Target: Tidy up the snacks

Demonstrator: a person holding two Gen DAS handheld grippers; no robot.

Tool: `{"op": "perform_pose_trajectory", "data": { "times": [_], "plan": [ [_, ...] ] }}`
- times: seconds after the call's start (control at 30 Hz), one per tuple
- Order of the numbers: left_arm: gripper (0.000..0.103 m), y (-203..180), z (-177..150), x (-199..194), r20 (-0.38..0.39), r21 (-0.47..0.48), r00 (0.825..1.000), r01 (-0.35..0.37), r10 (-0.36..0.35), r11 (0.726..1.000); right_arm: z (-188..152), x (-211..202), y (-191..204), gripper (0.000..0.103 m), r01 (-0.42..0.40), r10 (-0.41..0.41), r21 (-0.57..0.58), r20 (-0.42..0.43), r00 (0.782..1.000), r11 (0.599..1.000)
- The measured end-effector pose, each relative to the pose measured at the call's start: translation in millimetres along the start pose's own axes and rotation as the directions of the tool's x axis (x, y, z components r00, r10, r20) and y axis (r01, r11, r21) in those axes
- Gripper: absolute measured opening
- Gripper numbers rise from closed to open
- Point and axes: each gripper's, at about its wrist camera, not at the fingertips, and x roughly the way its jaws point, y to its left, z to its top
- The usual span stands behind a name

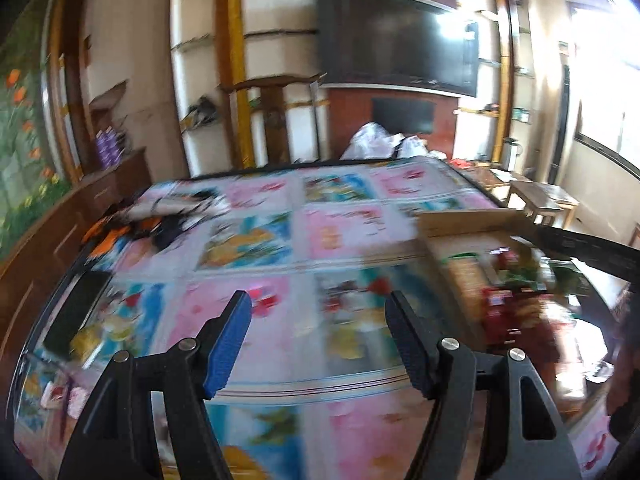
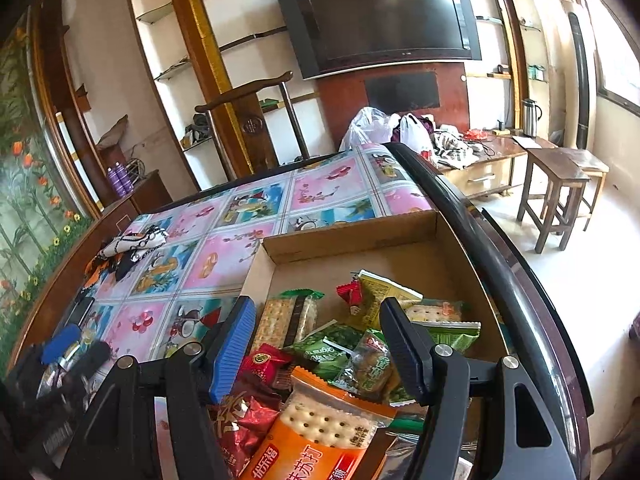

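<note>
A shallow cardboard box [image 2: 352, 236] sits on the table's right side, holding several snack packets: an orange cracker pack [image 2: 320, 436], red packets [image 2: 248, 412], green packets [image 2: 332, 352] and a clear cracker pack [image 2: 288, 316]. My right gripper [image 2: 316, 344] is open and empty, hovering over the packets at the box's near end. My left gripper [image 1: 320, 340] is open and empty above the bare tablecloth, left of the box [image 1: 464, 220]. The left wrist view is blurred; the snacks [image 1: 512, 296] show there at the right.
The table [image 1: 280, 236] has a pink and blue patterned cover under glass. A patterned cloth bundle [image 2: 132, 244] and dark items [image 2: 72, 344] lie at its left side. A wooden chair [image 2: 252, 120] stands behind the table, stools [image 2: 560, 184] at the right.
</note>
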Motion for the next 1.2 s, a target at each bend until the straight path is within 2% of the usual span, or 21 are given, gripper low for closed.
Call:
{"op": "perform_pose_trajectory", "data": {
  "times": [0.1,0.3,0.4,0.57,0.63,0.7,0.77,0.8,0.87,0.93,0.97,1.1,1.2],
  "plan": [
    [0.068,38.4,-2.3,9.1,-0.055,-0.056,0.998,-0.045,0.042,0.997,-1.3,0.3,1.9,0.069,-0.005,0.005,-0.003,0.0,1.0,1.0],
    [0.068,92.9,-13.4,17.8,-0.149,-0.16,0.987,-0.09,0.066,0.983,-4.4,0.2,13.3,0.069,-0.015,0.015,-0.044,0.005,1.0,0.999],
    [0.068,113.5,-20.2,15.8,-0.175,-0.208,0.983,-0.094,0.057,0.974,-8.5,0.0,23.9,0.069,-0.022,0.022,-0.073,0.01,1.0,0.997],
    [0.069,125.2,-33.2,10.4,-0.215,-0.241,0.976,-0.074,0.02,0.968,-26.2,-3.8,59.4,0.069,-0.08,0.082,-0.116,0.013,0.997,0.99],
    [0.07,124.9,-38.8,7.1,-0.227,-0.254,0.974,-0.055,-0.004,0.966,-35.9,-11.7,79.6,0.069,-0.109,0.113,-0.143,0.021,0.993,0.984],
    [0.073,119.6,-41.3,3.5,-0.224,-0.246,0.974,-0.06,0.004,0.967,-47.2,-24.5,97.9,0.071,-0.105,0.116,-0.174,0.052,0.992,0.979],
    [0.079,108.7,-42.3,-3.9,-0.206,-0.235,0.978,-0.052,0.003,0.971,-60.8,-40.7,109.2,0.085,-0.085,0.105,-0.181,0.101,0.989,0.98],
    [0.084,104.5,-42.6,-5.8,-0.2,-0.234,0.98,-0.043,-0.005,0.971,-66.9,-49.6,108.8,0.088,-0.063,0.086,-0.166,0.133,0.987,0.984],
    [0.085,87.6,-44.1,-15.2,-0.183,-0.219,0.983,-0.042,0.002,0.975,-75.3,-63.3,102.3,0.096,-0.023,0.046,-0.124,0.181,0.982,0.992],
    [0.086,71.7,-44.4,-24.7,-0.155,-0.174,0.988,-0.054,0.027,0.983,-83.1,-79.7,91.2,0.097,0.046,-0.025,-0.086,0.231,0.973,0.995],
    [0.089,59.1,-44.9,-32.1,-0.133,-0.141,0.991,-0.045,0.026,0.989,-86.2,-86.0,85.5,0.101,0.067,-0.048,-0.069,0.247,0.968,0.995],
    [0.1,32.2,-47.0,-51.9,-0.069,-0.1,0.997,-0.032,0.025,0.994,-95.4,-108.6,66.7,0.102,0.162,-0.155,0.003,0.306,0.94,0.987],
    [0.103,13.9,-48.4,-65.6,-0.016,-0.045,1.0,0.003,-0.004,0.999,-96.3,-113.9,61.6,0.102,0.185,-0.183,0.019,0.294,0.938,0.983]
  ]
}}
